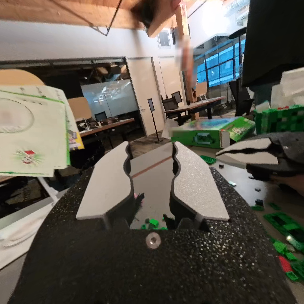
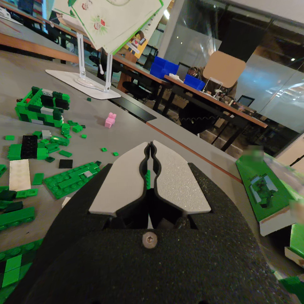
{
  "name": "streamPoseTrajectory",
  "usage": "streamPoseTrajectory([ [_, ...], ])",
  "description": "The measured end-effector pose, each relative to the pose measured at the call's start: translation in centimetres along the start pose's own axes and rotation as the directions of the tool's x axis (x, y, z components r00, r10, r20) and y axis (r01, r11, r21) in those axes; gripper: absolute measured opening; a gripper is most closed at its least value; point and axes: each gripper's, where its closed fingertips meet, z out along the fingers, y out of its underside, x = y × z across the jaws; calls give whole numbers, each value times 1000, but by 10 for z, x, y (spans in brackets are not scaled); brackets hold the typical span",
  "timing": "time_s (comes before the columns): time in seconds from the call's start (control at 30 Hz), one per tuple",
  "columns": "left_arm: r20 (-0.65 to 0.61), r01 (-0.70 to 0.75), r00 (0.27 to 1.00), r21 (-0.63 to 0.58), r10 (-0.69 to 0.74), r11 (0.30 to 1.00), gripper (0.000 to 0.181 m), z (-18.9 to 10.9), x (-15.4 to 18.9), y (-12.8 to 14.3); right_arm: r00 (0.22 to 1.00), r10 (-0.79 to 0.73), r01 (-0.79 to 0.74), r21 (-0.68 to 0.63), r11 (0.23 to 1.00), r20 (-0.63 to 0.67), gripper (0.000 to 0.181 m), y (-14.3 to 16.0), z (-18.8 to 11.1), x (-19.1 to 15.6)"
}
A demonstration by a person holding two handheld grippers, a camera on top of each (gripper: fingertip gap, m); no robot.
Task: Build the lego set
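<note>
left gripper jaws apart | right gripper closed (empty)

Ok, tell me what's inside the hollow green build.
The green build is open-topped: green studs and a small red piece show at its left end. Its walls hide the rest of the interior.

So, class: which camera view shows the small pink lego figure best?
The right wrist view: the pink figure stands whole on the grey table, unblocked. The left wrist view shows only a pink sliver behind its gripper's fingers, too little to identify.
</note>
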Motion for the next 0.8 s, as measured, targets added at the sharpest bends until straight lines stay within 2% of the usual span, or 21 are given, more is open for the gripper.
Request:
streamPoseTrajectory([
  [0.13, -3, 64, 998, -26, -64, 998, 56, -13, -5, -19, 999, -31, 31, 26, 999, -9, 2, -3, -2, -2],
  [0.2, -116, 108, 986, -112, -121, 988, 60, -21, 18, -15, 999, -49, 49, 32, 998, -4, 1, -4, -2, -4],
  [0.23, -235, 108, 962, -150, -141, 983, 58, -29, 42, -15, 998, -56, 56, 35, 998, -4, 1, -4, -2, -4],
  [0.3, -520, 25, 840, -248, -155, 968, 53, -58, 102, -7, 998, -60, 60, 39, 997, -3, 1, -4, -2, -5],
  [0.33, -642, -44, 749, -295, -164, 954, 49, -79, 130, 1, 998, -57, 57, 41, 998, -4, 1, -5, -2, -5],
  [0.37, -755, -118, 626, -336, -192, 934, 42, -105, 156, 9, 999, -51, 51, 43, 998, -5, 1, -5, -2, -4],
  [0.43, -858, -219, 423, -410, -293, 885, 38, -151, 192, 23, 999, -38, 38, 53, 998, -9, 1, -6, -3, -2],
  [0.47, -871, -254, 339, -449, -356, 857, 36, -170, 205, 27, 999, -33, 33, 60, 998, -11, 1, -7, -4, -1],
  [0.53, -868, -336, 232, -495, -439, 801, 32, -197, 223, 38, 1000, -25, 25, 71, 997, -10, 1, -8, -6, -1],
  [0.63, -880, -466, 208, -473, -427, 748, 31, -211, 235, 62, 1000, -23, 24, 74, 997, -12, 1, -8, -8, 0],
  [0.7, -881, -475, 189, -469, -434, 745, 27, -213, 242, 67, 1000, -22, 23, 75, 997, -12, 1, -8, -8, 0],
  [0.8, -876, -493, 210, -478, -434, 727, 22, -208, 241, 77, 1000, -17, 18, 75, 997, -14, 1, -8, -8, 0],
])
